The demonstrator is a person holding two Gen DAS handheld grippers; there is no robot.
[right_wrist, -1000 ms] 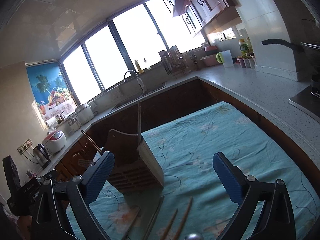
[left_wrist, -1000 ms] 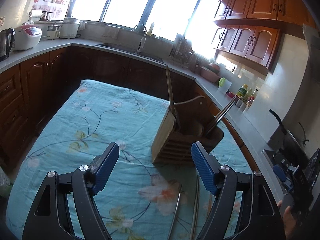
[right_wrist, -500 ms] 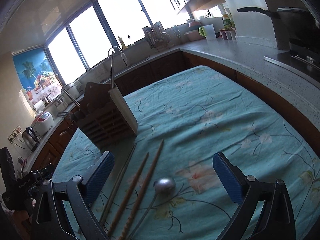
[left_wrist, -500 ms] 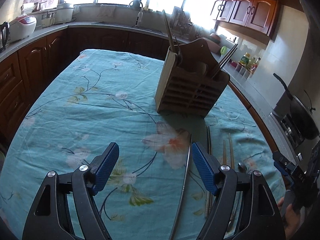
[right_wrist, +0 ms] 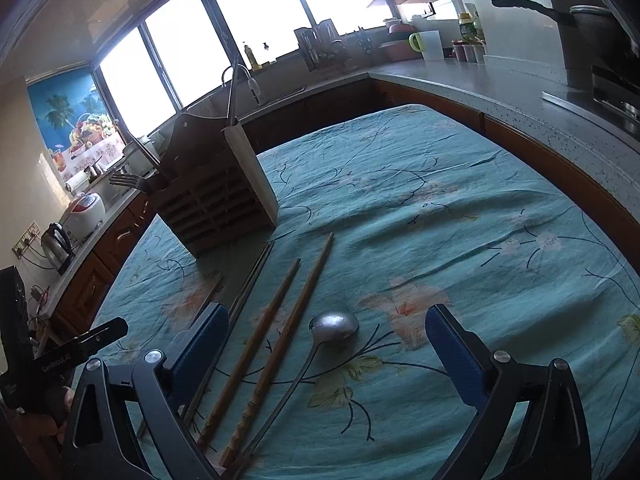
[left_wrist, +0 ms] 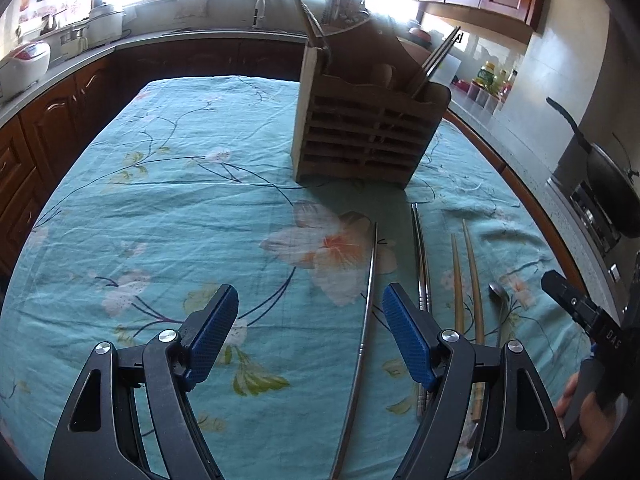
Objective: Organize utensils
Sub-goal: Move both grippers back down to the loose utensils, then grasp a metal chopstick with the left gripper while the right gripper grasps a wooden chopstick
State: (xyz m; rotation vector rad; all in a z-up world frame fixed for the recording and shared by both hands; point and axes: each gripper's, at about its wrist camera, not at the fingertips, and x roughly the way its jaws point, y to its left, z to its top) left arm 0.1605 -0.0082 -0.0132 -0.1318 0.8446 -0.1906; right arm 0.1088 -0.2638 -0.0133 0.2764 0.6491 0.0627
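A wooden utensil holder (left_wrist: 362, 130) stands on the teal floral tablecloth (left_wrist: 180, 208), with a few utensils sticking out of it; it also shows in the right wrist view (right_wrist: 216, 196). In front of it lie a single metal chopstick (left_wrist: 366, 316), a pair of metal chopsticks (left_wrist: 421, 264), two wooden chopsticks (left_wrist: 466, 276) and a metal spoon (left_wrist: 499, 300). My left gripper (left_wrist: 310, 322) is open and empty above the cloth, left of the single metal chopstick. My right gripper (right_wrist: 326, 342) is open and empty over the wooden chopsticks (right_wrist: 280, 328) and the spoon (right_wrist: 334, 326).
Kitchen counters (right_wrist: 520, 92) wrap around the table on three sides. A dark pan (left_wrist: 612, 192) sits on the stove at the right. A rice cooker (left_wrist: 24, 64) and a kettle (right_wrist: 58, 242) stand on the left counter. The sink tap (left_wrist: 258, 4) is behind the holder.
Both grippers have tilted down and come lower over the table. The loose chopsticks and the spoon have come into full view. Both grippers stay open and empty.
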